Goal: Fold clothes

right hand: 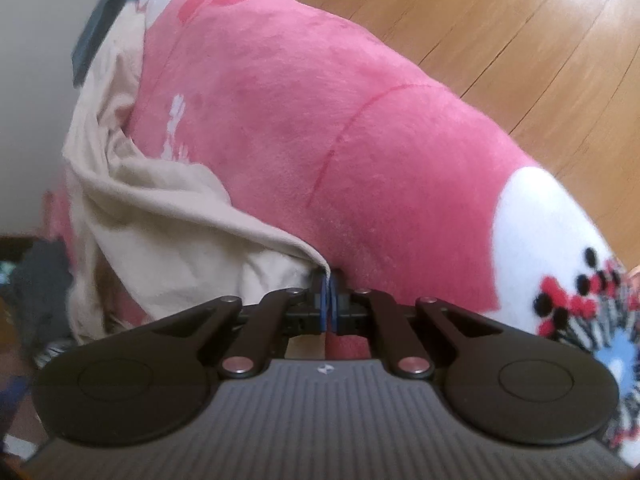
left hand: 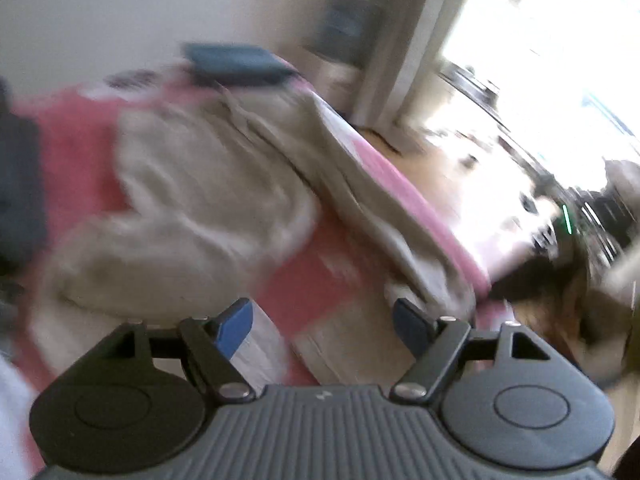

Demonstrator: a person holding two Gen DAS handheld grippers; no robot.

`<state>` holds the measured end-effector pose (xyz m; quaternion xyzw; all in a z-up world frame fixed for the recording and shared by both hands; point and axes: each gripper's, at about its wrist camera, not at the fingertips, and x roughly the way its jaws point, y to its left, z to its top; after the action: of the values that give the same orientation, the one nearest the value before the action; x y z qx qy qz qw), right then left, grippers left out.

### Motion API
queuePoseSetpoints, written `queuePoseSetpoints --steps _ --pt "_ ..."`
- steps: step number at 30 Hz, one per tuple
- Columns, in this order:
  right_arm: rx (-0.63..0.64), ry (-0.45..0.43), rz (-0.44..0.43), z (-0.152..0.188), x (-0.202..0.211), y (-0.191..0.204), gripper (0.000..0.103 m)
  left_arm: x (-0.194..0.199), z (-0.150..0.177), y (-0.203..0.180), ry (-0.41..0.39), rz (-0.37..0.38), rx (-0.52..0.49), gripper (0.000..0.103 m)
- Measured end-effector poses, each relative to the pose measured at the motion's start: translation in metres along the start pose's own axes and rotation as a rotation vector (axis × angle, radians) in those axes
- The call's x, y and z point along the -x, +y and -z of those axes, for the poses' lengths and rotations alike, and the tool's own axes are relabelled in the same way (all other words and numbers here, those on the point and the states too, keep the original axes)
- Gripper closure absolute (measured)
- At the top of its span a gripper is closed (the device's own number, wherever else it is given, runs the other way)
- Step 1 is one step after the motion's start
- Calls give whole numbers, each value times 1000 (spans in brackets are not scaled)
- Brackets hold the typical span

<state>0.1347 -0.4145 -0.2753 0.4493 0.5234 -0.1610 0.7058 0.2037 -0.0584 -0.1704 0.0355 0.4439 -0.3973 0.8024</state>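
Room: wooden plank floor (right hand: 460,20), pale wall, bright window at the right of the left wrist view
Surface: pink fleece blanket (right hand: 320,120) with white patches and a black-and-red print, spread over a raised surface
Garment: one beige garment (left hand: 192,184) lies crumpled across the blanket, one long part trailing toward the blanket's edge nearest the floor
Other cloth: one dark blue folded item (left hand: 236,64) rests at the far end of the blanket, beyond the beige garment
Left gripper (left hand: 324,320): tilted down over the blanket, jaws spread wide, nothing between them; its blue pads hang apart above the pink fabric and a pale patch, with the garment just ahead
Right gripper (right hand: 330,300): angled steeply down, jaws clenched together on a corner of the beige garment, the cloth's edge pinched between the blue pads right against the blanket
Count: two grippers, one beige garment, one blue folded item, one blanket
Sharpness: left wrist view is heavily blurred; right wrist view is clear
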Motion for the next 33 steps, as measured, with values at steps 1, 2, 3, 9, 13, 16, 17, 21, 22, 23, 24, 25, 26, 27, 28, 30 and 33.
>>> queuePoseSetpoints --steps 1,2,3,9,13,16,17,21,22,23,24,25,26,27,28,30,33 --pt "38 6 46 0 2 10 100 -12 16 -2 3 30 -9 25" --pt "79 14 95 -1 3 21 99 -21 28 -4 8 57 -1 25" --pt "124 24 151 -2 4 31 97 -30 40 -5 12 85 6 25" --pt "296 65 368 3 17 71 59 -39 67 -23 39 155 -8 24" --pt "395 65 380 9 36 85 50 -30 73 -44 9 159 -141 17" --pt "444 12 334 15 52 90 48 -36 82 -53 -1 175 -243 17" --pt "459 -16 310 17 58 91 47 -37 87 -53 -4 165 -266 17" --pt "583 -189 215 29 74 99 46 -37 104 -54 1 138 -315 17" --pt "606 -232 187 31 74 101 46 -35 106 -53 15 127 -312 17" --pt "621 -265 156 30 72 103 46 -32 108 -51 31 110 -304 17" --pt "624 -288 120 29 70 104 45 -24 109 -49 52 94 -293 17" --pt "608 -289 80 26 65 104 45 -17 110 -46 73 86 -287 17" --pt "591 -276 42 22 59 104 45 -10 111 -44 98 73 -292 17" --pt "583 -260 4 18 54 106 45 -2 112 -42 123 59 -298 17" --pt "585 -245 -30 15 49 107 45 2 114 -42 142 39 -318 17" --pt "608 -228 -75 13 42 110 45 7 118 -46 165 -1 -362 16" --pt "674 -271 -119 16 41 110 44 -3 125 -61 147 -50 -401 13"
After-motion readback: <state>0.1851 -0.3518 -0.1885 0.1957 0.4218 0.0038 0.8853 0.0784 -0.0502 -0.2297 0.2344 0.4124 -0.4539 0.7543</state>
